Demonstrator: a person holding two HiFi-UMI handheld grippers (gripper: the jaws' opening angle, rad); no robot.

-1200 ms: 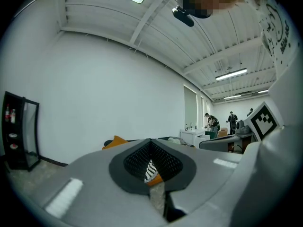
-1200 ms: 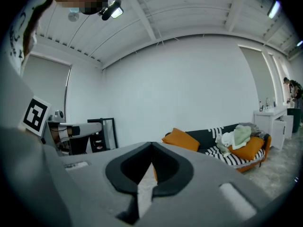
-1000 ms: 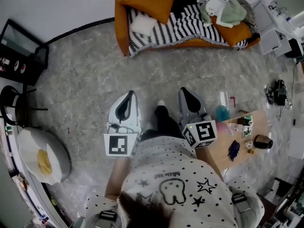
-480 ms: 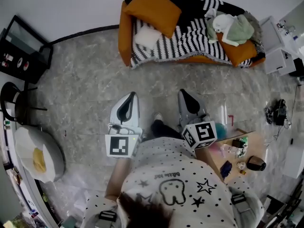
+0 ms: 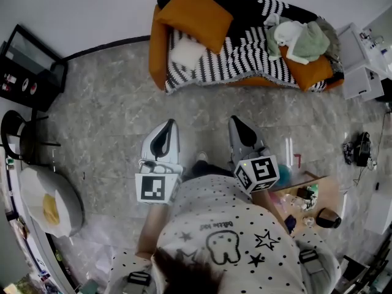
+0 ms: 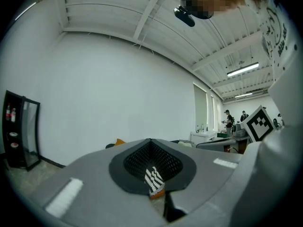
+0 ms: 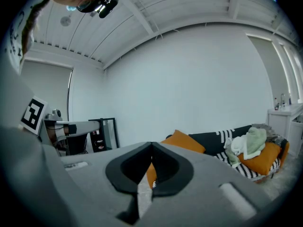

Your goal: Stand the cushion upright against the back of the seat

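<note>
Left gripper [image 5: 169,123] clenched, empty — right gripper [image 5: 234,120] likewise. Cushion [image 5: 197,16], orange, at 12 o'clock on sofa [image 5: 158,51] left end — well apart from both.

Floor [image 5: 116,103]: grey marbled tile, seen across the whole head view. A white wall [image 5: 92,5] is met at its foot by a black skirting strip [image 5: 110,43]. An orange sofa [image 5: 157,48], draped in a black-and-white striped throw [image 5: 239,38], is set against that wall. A black glass-fronted cabinet [image 5: 30,66] is noted at the left and white cabinets [image 5: 361,60] at the right, with a low wooden table [image 5: 331,188] near them. The ceiling [image 6: 104,13] is white and ribbed. Lit strip lights [image 6: 242,69] are mounted on it.
</note>
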